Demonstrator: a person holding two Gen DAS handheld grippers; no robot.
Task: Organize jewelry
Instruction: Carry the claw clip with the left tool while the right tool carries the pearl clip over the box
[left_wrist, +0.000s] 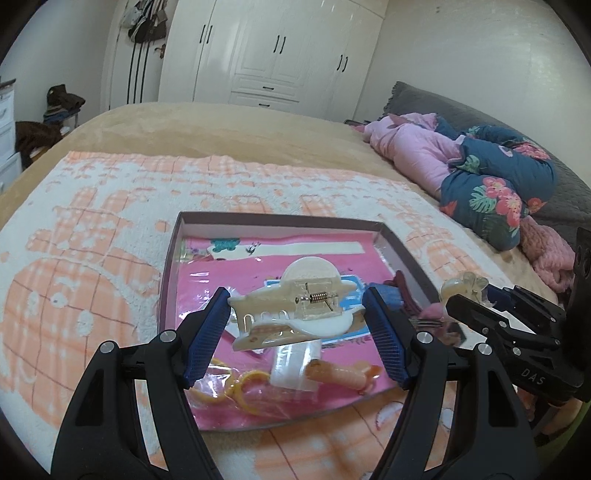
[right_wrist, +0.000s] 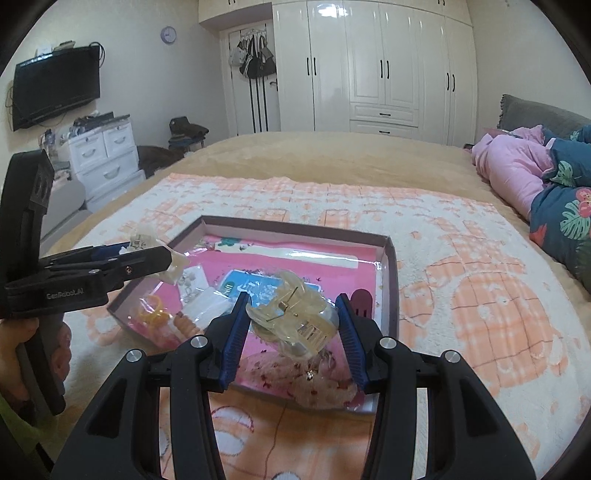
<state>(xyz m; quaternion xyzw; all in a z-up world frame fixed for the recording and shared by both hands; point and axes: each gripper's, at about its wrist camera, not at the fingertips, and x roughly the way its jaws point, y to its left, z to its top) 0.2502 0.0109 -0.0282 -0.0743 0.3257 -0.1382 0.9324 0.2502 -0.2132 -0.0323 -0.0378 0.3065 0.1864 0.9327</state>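
In the left wrist view, the left gripper grasps a cream hair clip between its blue pads, and the clip hangs in the air above the box that lies on the orange and white towel on the bed. Inside the box there are already a yellow ring, an orange piece and a white plastic piece on the pink lining, so a part of the sorting seems done. At the right side of the box, the right gripper comes into this view with a clear clip. In the right wrist view, the right gripper is clenched on this clear clip, and it is also above the box, near its right wall. The left gripper stands over the left corner of the box with its cream hair clip. I judge that both clips are not yet put down, so what is left is to lower them into the box and release them.
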